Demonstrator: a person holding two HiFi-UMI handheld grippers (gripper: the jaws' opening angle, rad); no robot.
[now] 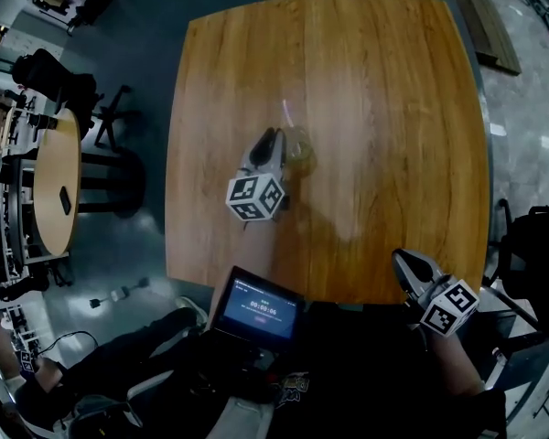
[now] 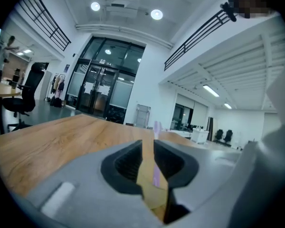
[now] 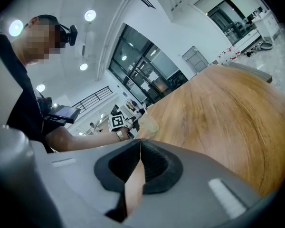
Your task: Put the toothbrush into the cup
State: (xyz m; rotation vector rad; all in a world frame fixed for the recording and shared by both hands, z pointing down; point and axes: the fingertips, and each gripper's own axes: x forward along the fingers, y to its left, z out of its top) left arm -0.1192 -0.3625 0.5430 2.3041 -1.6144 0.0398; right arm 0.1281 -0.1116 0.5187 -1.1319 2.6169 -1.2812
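On the wooden table stands a translucent yellowish cup. A lilac toothbrush stands upright in it. My left gripper is right beside the cup on its left. In the left gripper view its jaws stand apart; the toothbrush and the cup show in the gap, and the pads do not press on the brush. My right gripper hovers at the table's front right edge, its jaws shut on nothing. The right gripper view shows the cup far off.
A small lit screen sits at the person's lap below the table's front edge. A round wooden table and black chairs stand to the left. A dark chair is at the right.
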